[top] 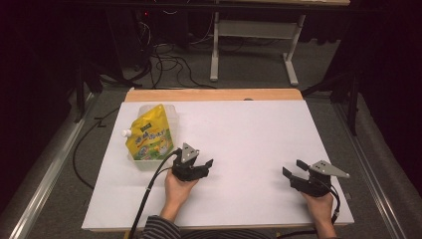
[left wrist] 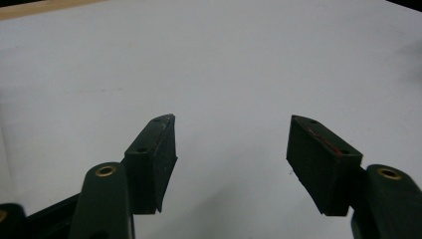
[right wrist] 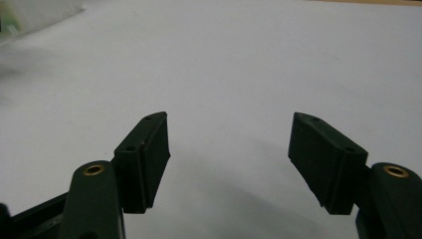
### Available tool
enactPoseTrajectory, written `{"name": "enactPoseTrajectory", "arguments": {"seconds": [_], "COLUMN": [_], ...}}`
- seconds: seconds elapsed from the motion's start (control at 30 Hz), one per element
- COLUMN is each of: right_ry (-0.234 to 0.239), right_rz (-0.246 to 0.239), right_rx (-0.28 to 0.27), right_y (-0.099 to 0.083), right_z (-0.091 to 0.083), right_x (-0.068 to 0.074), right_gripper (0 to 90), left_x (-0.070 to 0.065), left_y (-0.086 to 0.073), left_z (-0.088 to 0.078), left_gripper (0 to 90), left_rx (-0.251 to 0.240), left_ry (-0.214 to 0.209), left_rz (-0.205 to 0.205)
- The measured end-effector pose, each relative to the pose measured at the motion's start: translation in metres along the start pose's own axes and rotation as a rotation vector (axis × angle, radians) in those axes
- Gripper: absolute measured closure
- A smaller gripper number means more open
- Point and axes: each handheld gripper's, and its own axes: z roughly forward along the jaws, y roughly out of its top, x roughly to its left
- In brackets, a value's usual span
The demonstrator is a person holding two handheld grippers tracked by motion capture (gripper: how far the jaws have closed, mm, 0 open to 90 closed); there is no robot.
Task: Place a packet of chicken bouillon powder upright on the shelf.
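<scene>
We rest both hand-held grippers on the white worktop [top: 249, 129], left [top: 208, 167] and right [top: 292, 168] released and empty; the yellow pouch [top: 149, 133] lies untouched in its clear tub [top: 171, 115].

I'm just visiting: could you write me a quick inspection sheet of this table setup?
Surface: white table top, wooden strip along its far edge.
Job's things: yellow spouted pouch lying in a clear plastic tub, far left.
Clutter: nothing seen.
Grippers: left gripper open, empty, beside the tub; right gripper open, empty, near right.
Cables: one trails from each gripper; more lie on the floor behind.
Surroundings: dark room, grey carpet, white desk frame beyond.
</scene>
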Motion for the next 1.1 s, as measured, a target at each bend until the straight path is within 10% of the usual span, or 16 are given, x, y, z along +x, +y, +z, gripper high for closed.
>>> {"name": "enactPoseTrajectory", "arguments": {"seconds": [1.1], "right_ry": [-0.011], "right_rz": [-0.007], "right_rx": [0.024], "right_y": [0.001], "right_z": [0.002], "right_x": [0.002], "right_gripper": [32.8], "left_x": [0.000], "left_y": [-0.008], "left_z": [0.019], "left_gripper": [36.3], "left_rx": [0.007], "left_ry": [0.029], "left_rz": [-0.011]}}
